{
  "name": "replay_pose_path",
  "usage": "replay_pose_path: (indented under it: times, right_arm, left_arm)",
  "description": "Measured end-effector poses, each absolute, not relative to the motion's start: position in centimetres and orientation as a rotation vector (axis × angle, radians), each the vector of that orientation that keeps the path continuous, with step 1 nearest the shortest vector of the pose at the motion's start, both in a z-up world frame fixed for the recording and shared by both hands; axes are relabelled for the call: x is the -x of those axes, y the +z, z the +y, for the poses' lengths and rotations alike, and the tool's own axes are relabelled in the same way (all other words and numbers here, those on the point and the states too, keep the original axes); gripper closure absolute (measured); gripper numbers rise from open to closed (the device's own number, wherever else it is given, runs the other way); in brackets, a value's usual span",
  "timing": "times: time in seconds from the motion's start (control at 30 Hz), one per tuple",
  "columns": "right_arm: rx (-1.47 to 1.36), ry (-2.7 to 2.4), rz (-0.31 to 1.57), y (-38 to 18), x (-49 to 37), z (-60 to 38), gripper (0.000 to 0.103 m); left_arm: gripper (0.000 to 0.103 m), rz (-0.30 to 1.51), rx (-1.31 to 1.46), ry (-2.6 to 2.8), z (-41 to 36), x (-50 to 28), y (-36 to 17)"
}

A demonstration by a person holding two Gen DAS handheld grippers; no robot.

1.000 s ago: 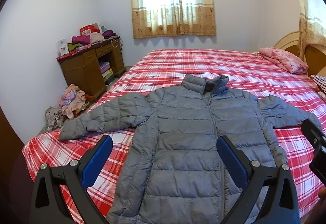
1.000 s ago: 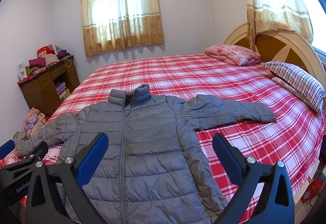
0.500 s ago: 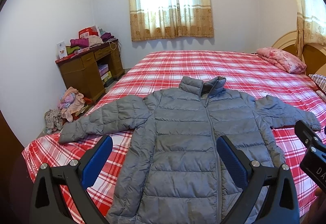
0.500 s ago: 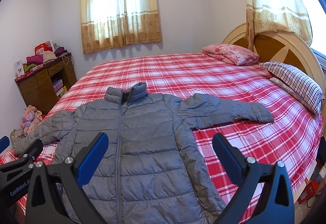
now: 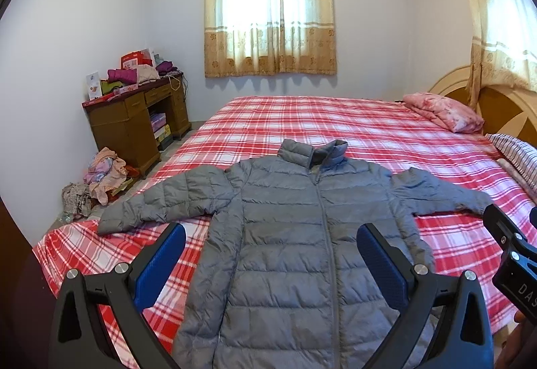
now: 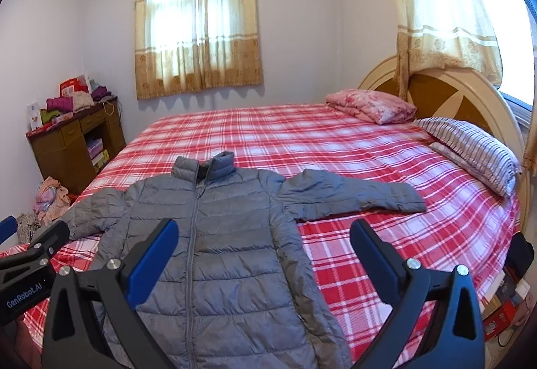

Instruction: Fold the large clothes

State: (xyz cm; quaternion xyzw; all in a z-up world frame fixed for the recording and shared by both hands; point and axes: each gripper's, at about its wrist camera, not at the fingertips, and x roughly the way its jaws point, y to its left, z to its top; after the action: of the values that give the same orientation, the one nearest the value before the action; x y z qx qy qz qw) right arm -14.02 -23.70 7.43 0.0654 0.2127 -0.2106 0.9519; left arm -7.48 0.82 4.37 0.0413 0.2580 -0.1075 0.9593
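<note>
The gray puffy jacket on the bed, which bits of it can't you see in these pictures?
- Bottom hem of the jacket: in both wrist views it runs off the lower edge, behind the left gripper and right gripper.
- Left sleeve cuff: in the right wrist view, covered by the left gripper's black body.
- Back of the jacket: it lies front up on the bed.
- Zipper pull: too small to tell.

"GenRobot.AI" in white on left gripper (image 6: 23,271) body, at 8 o'clock in right wrist view | "DAS", cut off, on right gripper (image 5: 517,255) body, at 4 o'clock in left wrist view
</note>
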Motion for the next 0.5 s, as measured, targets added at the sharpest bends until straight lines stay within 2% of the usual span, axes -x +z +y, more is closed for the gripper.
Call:
replay_pose_path:
  times: [0.2,0.5]
  right_arm:
    - [-0.124,-0.413,0.418,8.0,16.6,-23.0,0.0]
    - [-0.143,-0.428,0.395,7.0,17.4,-23.6,0.0]
  left_arm:
    - [0.001,0.494,-0.132,-0.2,1.0,10.7,4.5]
    - [0.001,0.493,-0.178,-0.149,0.8,11.6,3.2]
